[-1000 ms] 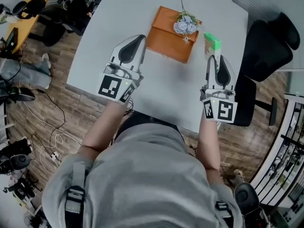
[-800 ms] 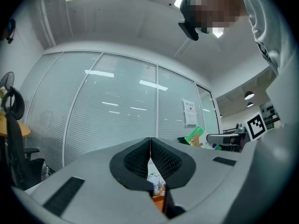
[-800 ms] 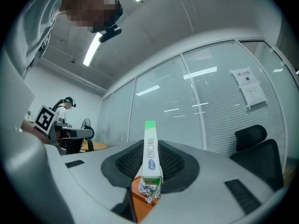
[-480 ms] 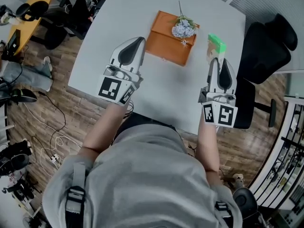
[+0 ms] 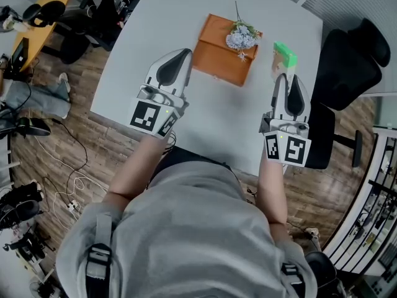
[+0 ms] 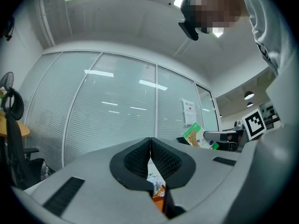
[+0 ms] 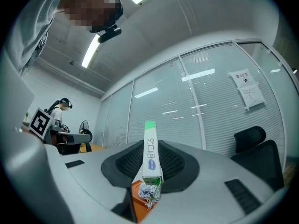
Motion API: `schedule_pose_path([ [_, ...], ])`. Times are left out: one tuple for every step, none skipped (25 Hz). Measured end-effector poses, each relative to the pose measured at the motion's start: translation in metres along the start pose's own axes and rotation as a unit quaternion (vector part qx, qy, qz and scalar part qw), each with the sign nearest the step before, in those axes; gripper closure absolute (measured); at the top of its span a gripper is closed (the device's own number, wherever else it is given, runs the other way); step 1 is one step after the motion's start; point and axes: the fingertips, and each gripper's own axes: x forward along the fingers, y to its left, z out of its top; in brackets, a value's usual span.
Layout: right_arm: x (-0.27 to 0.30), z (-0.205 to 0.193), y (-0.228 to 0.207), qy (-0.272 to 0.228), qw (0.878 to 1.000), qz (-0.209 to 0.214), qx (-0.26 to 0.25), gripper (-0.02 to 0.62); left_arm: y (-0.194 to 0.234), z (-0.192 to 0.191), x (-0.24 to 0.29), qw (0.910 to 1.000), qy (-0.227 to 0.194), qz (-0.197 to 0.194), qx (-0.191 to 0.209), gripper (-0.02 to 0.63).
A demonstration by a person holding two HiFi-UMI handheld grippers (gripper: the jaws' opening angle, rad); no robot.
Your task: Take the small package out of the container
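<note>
Foremost, the small package [image 5: 284, 57], a slim carton with a green top, is pinched upright between the jaws of the right gripper [image 5: 286, 78]. It is lifted free of the container and held off to that container's right. In the right gripper view, both ribbed pads press on the carton's flat sides [image 7: 150, 158], and its green end projects past the jaw tips. The left gripper view shows the same carton [image 6: 193, 134] far to the right of its own jaws.

The container [image 5: 218, 53], an orange box, lies on the white table [image 5: 161, 17] ahead of and between the two grippers. It holds a sprig of pale flowers [image 5: 241, 36] at its far right corner.

The left gripper [image 5: 183, 54] is clenched with nothing between its jaws, whose tips meet in its own view [image 6: 150, 143]. It rests just beside the container's near left edge; contact cannot be judged. A black office chair [image 5: 348, 61] stands to the right of the right gripper, beyond the table edge.
</note>
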Motion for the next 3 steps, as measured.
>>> schedule_pose_path([
  [0.0009, 0.0010, -0.0001, -0.001, 1.000, 0.000, 0.000, 0.483, -0.0002, 0.0004, 0.0010, 1.0000, -0.001, -0.001, -0.001, 0.586],
  [0.0016, 0.0021, -0.0003, -0.002, 1.000, 0.001, 0.000, 0.483, -0.0004, 0.0008, 0.0019, 1.0000, -0.002, -0.001, -0.001, 0.586],
  [0.0023, 0.0032, -0.0004, -0.003, 1.000, 0.001, 0.000, 0.483, -0.0007, 0.0012, 0.0028, 1.0000, -0.002, -0.001, -0.002, 0.586],
])
